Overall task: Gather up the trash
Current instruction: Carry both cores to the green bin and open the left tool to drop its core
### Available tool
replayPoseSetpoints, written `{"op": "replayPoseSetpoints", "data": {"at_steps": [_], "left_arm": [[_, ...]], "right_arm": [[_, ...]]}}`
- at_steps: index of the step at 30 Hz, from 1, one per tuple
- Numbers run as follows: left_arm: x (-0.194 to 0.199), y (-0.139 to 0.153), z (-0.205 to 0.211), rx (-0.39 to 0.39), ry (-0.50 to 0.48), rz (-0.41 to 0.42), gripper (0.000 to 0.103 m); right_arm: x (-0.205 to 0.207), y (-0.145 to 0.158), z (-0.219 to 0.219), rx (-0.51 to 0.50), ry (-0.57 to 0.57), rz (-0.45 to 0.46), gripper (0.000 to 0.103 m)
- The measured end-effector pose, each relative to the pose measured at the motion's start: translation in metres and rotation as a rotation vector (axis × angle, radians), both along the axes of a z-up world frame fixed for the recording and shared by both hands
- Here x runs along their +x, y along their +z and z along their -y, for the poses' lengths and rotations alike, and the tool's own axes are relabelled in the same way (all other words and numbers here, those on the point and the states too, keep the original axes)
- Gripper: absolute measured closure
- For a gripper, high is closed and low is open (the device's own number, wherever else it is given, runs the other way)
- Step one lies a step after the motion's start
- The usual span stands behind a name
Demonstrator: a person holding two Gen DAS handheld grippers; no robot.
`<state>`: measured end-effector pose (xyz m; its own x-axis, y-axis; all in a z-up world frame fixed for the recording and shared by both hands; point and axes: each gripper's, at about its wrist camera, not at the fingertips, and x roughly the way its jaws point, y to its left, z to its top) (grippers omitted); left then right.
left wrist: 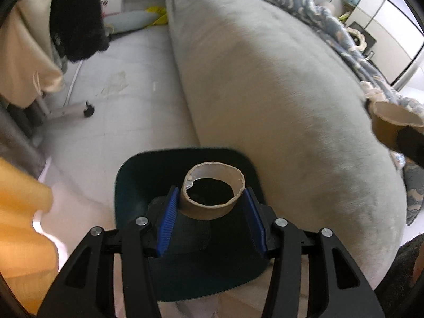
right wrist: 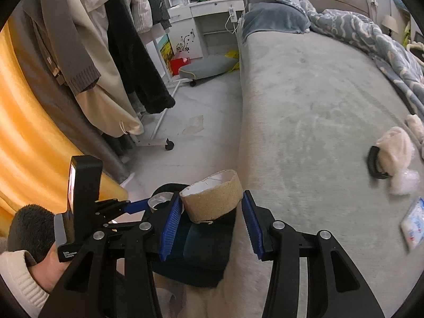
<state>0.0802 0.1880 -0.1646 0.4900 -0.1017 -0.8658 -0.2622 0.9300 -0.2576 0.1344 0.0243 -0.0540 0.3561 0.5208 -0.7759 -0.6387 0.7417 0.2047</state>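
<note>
My left gripper [left wrist: 210, 194] is shut on a short cardboard tape core [left wrist: 212, 206], its blue pads pressing both sides. It hangs over a dark teal bin [left wrist: 127, 185] on the floor beside the bed. A second cardboard core [right wrist: 214, 201] sits between the blue pads of my right gripper [right wrist: 210, 196], which is shut on it just above the bin [right wrist: 201, 254]. In the right wrist view the left gripper's core [right wrist: 159, 201] shows at the left. In the left wrist view the right one's core [left wrist: 389, 122] shows at the far right edge.
The grey-green bed [right wrist: 318, 106] fills the right, with a rumpled blue blanket [right wrist: 371, 31]. On it lie a cream plush thing [right wrist: 394, 145], a white crumpled wad [right wrist: 405, 182] and a wipes pack [right wrist: 413, 220]. A clothes rack [right wrist: 156, 132] and a yellow curtain [right wrist: 26, 132] stand left.
</note>
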Motion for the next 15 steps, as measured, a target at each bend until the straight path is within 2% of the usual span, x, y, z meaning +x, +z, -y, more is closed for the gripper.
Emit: {"op": "replayPoseSetpoints", "data": {"at_steps": [8, 15], "left_arm": [[-0.007, -0.055, -0.018, -0.075, -0.009, -0.233, 0.050], [-0.016, -0.071, -0.034, -0.118, 0.008, -0.284, 0.050]], "right_arm": [[0.003, -0.019, -0.031, -0.009, 0.031, -0.051, 0.056], [0.011, -0.040, -0.052, -0.038, 0.034, -0.100, 0.056]]}}
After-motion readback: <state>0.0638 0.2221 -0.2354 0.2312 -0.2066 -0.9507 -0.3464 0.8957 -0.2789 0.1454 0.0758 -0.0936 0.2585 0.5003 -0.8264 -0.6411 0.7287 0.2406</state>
